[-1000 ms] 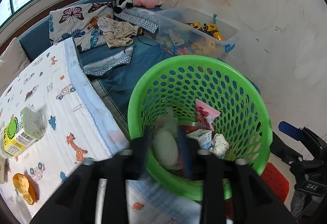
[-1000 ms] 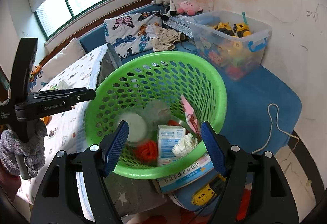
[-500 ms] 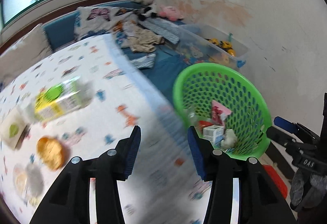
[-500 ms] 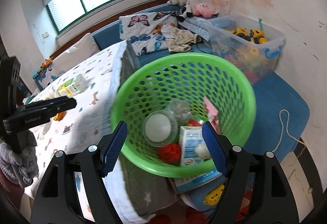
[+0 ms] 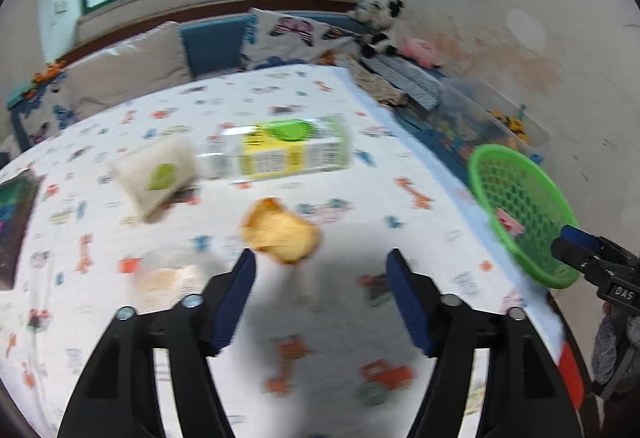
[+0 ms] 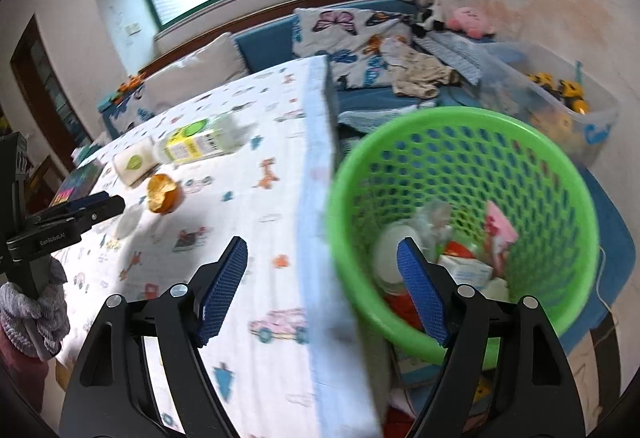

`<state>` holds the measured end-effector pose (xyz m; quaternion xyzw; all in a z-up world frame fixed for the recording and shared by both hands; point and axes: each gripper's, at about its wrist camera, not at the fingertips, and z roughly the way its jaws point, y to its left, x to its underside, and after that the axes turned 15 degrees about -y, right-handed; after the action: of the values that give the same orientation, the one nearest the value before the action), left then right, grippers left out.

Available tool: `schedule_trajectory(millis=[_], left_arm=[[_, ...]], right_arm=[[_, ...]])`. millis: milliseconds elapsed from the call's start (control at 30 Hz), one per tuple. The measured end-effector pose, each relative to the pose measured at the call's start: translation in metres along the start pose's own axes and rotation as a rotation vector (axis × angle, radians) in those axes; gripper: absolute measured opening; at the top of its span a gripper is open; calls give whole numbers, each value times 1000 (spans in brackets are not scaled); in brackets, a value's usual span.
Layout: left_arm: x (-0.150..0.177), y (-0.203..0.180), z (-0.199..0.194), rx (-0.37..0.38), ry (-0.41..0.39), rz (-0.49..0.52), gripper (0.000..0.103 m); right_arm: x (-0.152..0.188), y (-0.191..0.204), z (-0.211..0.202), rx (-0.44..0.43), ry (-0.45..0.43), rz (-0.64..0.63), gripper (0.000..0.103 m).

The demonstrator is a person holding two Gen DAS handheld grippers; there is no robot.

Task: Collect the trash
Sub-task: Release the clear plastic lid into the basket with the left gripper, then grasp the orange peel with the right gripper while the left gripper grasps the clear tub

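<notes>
Hovering wide open and empty, the left gripper [image 5: 320,294], fingers just widened, faces orange peel [image 5: 280,234] left of the green basket [image 5: 520,214]; the right gripper [image 6: 320,286], open and empty, waits beside the basket.

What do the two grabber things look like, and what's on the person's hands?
Both the left gripper and right gripper are black, clamp-shaped plastic with silver bolts. Their fingers carry blue, bumpy pads. White lettering marks the side. The hand wears a grey knitted glove.
</notes>
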<state>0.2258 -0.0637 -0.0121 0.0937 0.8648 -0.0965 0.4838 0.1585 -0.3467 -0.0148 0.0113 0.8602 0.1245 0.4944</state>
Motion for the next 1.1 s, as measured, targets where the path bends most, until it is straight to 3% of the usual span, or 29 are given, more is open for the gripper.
schedule_trajectory(millis=[233, 467, 967, 1000, 1100], left_arm=[[9, 55, -8, -92, 2, -25, 82], [22, 80, 3, -105, 53, -15, 91], [34, 96, 28, -108, 103, -19, 90], [34, 96, 28, -105, 101, -17, 88], [34, 97, 28, -84, 94, -26, 71]], right_arm=[[-2, 36, 21, -68, 29, -44, 78], [-2, 72, 43, -127, 62, -99, 78], [4, 117, 82, -187, 126, -156, 78], [4, 119, 85, -192, 131, -159, 78], [4, 128, 92, -203, 140, -172, 78]])
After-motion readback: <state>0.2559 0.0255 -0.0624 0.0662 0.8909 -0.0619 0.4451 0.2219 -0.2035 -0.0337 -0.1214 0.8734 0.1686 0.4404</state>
